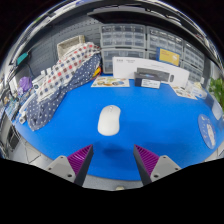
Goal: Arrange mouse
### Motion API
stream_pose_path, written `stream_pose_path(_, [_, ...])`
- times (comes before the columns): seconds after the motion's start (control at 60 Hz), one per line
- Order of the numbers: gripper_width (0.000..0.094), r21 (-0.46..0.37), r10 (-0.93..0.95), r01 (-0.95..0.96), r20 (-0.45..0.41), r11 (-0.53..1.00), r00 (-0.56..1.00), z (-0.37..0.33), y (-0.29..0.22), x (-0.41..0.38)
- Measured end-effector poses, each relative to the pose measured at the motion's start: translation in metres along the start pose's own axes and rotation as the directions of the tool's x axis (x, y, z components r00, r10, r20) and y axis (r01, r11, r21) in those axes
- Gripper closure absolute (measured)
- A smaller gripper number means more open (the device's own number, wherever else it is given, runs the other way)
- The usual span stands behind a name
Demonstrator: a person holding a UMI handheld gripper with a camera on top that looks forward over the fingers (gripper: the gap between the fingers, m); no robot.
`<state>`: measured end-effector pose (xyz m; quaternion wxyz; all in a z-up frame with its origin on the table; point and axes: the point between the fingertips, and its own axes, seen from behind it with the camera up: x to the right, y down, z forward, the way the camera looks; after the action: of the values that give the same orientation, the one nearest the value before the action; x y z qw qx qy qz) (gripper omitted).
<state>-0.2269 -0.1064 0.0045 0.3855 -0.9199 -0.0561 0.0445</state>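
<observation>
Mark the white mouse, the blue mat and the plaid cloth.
white computer mouse [109, 119], gripper view, centre of its back
blue desk mat [160, 125], gripper view, bare area beside the mouse
plaid cloth [62, 80], gripper view, middle of the fabric

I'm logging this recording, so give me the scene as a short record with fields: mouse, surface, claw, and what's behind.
mouse: white mouse, lying on its own beyond the fingers
surface: blue mat
claw: claw open, nothing between its fingers, not touching the mouse
behind: checkered cloth beside the mat; storage drawers farther back
</observation>
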Motion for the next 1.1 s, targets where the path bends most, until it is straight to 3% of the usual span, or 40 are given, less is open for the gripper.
stream_pose_path(0.35, [0.0147,-0.016,0.026,-0.026,-0.031,1.0,0.999,0.088,-0.059,-0.012])
stream_pose_path(0.45, [0.0221,-0.004,0.015,-0.015,-0.061,1.0,0.998,0.097,-0.068,-0.007])
stream_pose_path(0.533, [0.0438,-0.002,0.028,-0.028,-0.075,1.0,0.997,0.098,-0.07,-0.003])
stream_pose_path(0.667, [0.0516,0.016,0.026,-0.025,-0.054,1.0,0.998,0.097,-0.069,-0.003])
stream_pose_path(0.717, [0.059,0.016,0.019,-0.018,-0.04,1.0,0.999,0.097,-0.069,-0.004])
stream_pose_path(0.967, [0.0592,-0.028,-0.033,0.035,0.057,0.999,0.998,0.089,-0.077,0.006])
stream_pose_path(1.1, [0.0592,0.099,-0.058,0.049,0.08,0.994,0.995,0.033,-0.139,0.057])
